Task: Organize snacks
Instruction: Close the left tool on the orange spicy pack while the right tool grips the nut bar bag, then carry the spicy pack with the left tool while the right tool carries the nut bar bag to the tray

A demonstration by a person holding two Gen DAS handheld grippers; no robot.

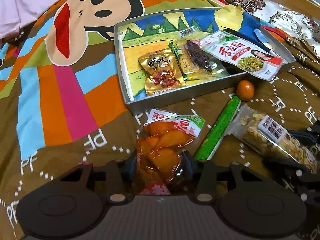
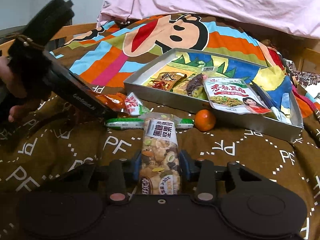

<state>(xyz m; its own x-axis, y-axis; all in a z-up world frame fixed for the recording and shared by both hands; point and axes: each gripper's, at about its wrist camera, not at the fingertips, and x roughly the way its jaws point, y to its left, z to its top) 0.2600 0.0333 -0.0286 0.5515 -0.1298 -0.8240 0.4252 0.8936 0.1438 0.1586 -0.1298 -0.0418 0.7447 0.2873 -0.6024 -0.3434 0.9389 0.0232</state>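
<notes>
Inside one tray (image 1: 128, 92) lie four snack packets; outside, three.

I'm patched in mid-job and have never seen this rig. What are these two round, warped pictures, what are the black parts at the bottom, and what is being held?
No robot here: a person holds a two-finger gripper in each hand, each with a fisheye camera looking along its fingers. In the left view, the left gripper is shut on an orange snack pouch. In the right view, the right gripper is shut on a nut bar. Everything lies on a cartoon bedspread. Ahead sits a metal tray already holding several packets; beside it lie a small orange and a green stick pack.
</notes>
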